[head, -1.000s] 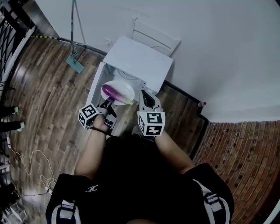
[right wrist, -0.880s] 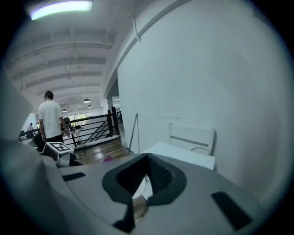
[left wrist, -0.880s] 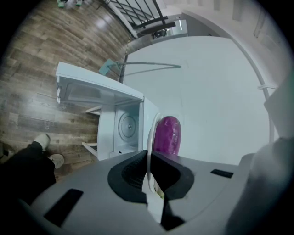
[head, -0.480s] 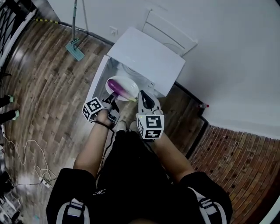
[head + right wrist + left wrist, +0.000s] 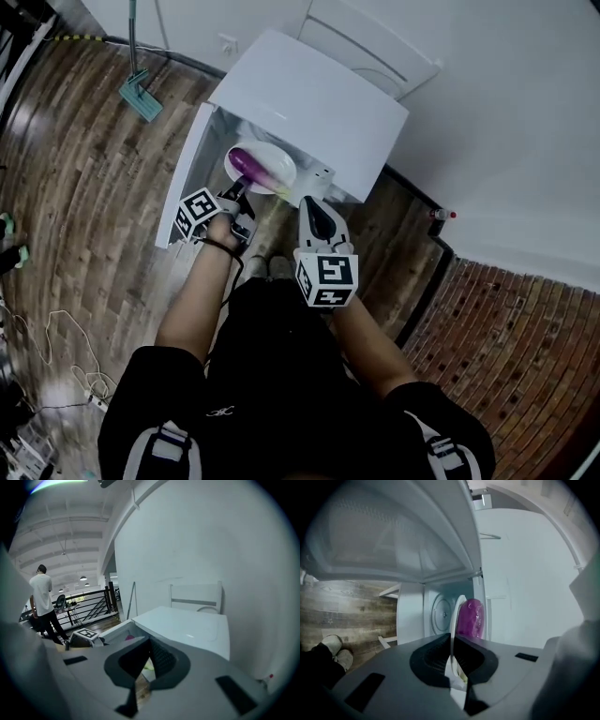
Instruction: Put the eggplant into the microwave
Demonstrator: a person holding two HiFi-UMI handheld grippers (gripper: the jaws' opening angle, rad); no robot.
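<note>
A purple eggplant (image 5: 248, 166) lies on a white plate (image 5: 277, 161) held at the mouth of the white microwave (image 5: 319, 94), whose door (image 5: 183, 183) stands open to the left. My left gripper (image 5: 236, 194) is shut on the plate's near rim. In the left gripper view the plate (image 5: 454, 616) stands edge-on between the jaws of the left gripper (image 5: 451, 638). The eggplant (image 5: 469, 618) is to its right and the round turntable (image 5: 439, 614) is in the cavity behind. My right gripper (image 5: 312, 202) hovers just right of the plate. In its own view the right gripper (image 5: 149, 641) is shut and holds nothing.
A white chair (image 5: 375, 42) stands behind the microwave against the wall. A mop (image 5: 136, 94) leans at the far left. A red-capped bottle (image 5: 441, 215) stands on the floor at right. Cables (image 5: 47, 347) lie at the left. A person (image 5: 44, 599) stands by a black railing (image 5: 89, 604).
Both grippers have sunk lower. The plate with the eggplant has moved from in front of the microwave up to its open mouth.
</note>
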